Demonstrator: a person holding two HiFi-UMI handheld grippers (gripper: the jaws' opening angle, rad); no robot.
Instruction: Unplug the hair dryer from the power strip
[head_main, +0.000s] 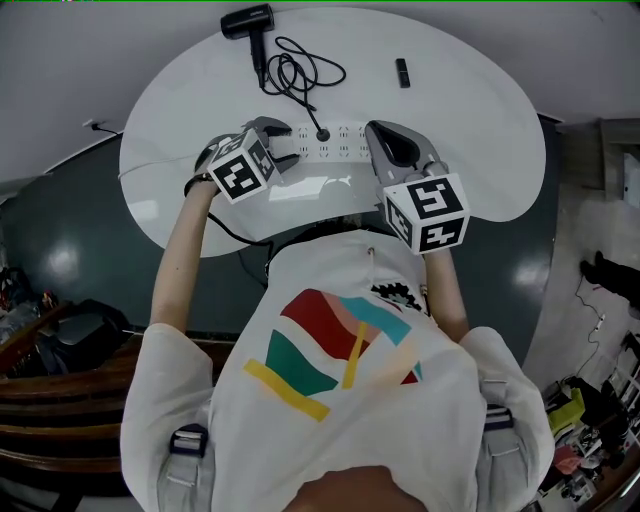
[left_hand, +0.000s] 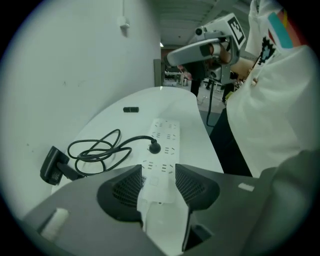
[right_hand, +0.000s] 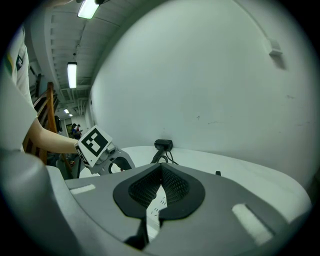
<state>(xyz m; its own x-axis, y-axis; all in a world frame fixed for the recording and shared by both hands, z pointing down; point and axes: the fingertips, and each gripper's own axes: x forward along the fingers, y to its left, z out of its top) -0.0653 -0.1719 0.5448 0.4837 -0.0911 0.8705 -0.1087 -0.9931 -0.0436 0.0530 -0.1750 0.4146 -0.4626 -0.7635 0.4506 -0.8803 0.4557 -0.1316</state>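
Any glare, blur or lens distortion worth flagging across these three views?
Head view: soft sheen on the white table just in front of the power strip, edges bowed by the wide lens, detail otherwise sharp. Left gripper view: round dark vignette, hair dryer plug crisp, no obvious smear. Right gripper view: same vignette, ceiling lights blown out to white.

A person in a white T-shirt (head_main: 340, 400) works at a white table (head_main: 470, 120), the left gripper (head_main: 272, 128) at one end of a power strip (head_main: 335, 145) and the right gripper (head_main: 375, 128) at the other. Between the fingertips, a black plug (head_main: 322, 134) sits in the strip; beyond them its cord (head_main: 300, 75) coils to the hair dryer (head_main: 247, 22).
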